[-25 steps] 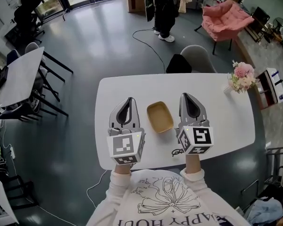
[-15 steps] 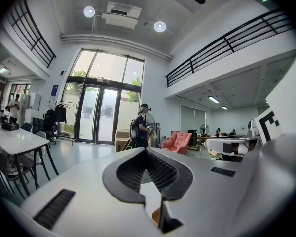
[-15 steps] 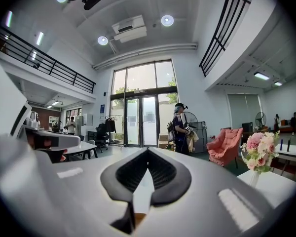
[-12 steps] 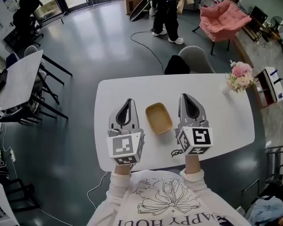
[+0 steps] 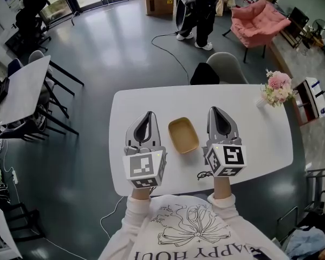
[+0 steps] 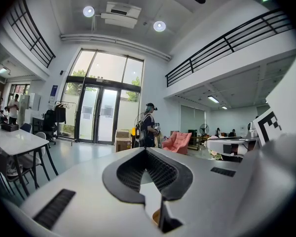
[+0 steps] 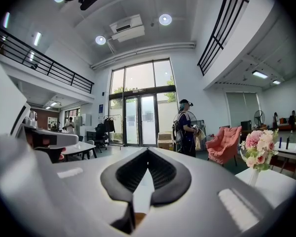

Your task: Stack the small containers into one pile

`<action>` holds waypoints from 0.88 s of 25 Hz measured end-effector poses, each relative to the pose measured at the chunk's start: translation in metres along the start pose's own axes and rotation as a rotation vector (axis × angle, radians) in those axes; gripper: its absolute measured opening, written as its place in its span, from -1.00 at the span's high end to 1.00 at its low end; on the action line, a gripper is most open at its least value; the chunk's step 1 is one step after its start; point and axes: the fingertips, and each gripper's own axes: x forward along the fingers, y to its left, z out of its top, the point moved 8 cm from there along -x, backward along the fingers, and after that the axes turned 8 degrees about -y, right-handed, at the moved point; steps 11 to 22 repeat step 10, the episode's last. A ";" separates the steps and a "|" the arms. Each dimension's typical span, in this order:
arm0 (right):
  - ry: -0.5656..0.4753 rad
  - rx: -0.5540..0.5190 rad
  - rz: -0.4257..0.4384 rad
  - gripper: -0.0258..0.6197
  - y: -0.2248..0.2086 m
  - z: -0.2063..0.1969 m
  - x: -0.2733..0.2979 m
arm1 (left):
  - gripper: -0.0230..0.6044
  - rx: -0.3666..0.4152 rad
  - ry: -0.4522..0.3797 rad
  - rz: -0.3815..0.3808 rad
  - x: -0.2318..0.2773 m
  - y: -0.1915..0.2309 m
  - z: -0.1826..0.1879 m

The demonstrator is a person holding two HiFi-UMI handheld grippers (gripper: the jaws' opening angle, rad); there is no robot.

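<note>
A tan, shallow rectangular container (image 5: 183,135) lies on the white table (image 5: 260,140), between my two grippers. I cannot tell whether more containers are nested inside it. The left gripper (image 5: 146,116) rests on the table just left of the container, shut with nothing in it. Just right of the container rests the right gripper (image 5: 217,111), also shut and empty. In the left gripper view the left gripper (image 6: 147,150) has its tips together, pointing out into the room. The right gripper (image 7: 148,150) looks the same in its own view.
A small vase of pink flowers (image 5: 276,88) stands at the table's far right corner. A black cable (image 5: 203,175) lies near the front edge. A grey chair (image 5: 226,66) is behind the table. A person (image 5: 197,10) stands farther back, near a pink armchair (image 5: 260,18).
Both grippers and the container have stayed in place. The person in the background has stepped to the right.
</note>
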 end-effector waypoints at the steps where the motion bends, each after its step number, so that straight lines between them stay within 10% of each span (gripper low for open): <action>1: 0.000 0.001 -0.001 0.88 0.000 0.000 0.000 | 0.91 0.001 0.000 -0.001 0.000 0.000 0.000; 22: 0.003 -0.002 -0.004 0.88 -0.001 0.000 0.001 | 0.91 0.001 -0.002 -0.002 0.001 0.002 0.001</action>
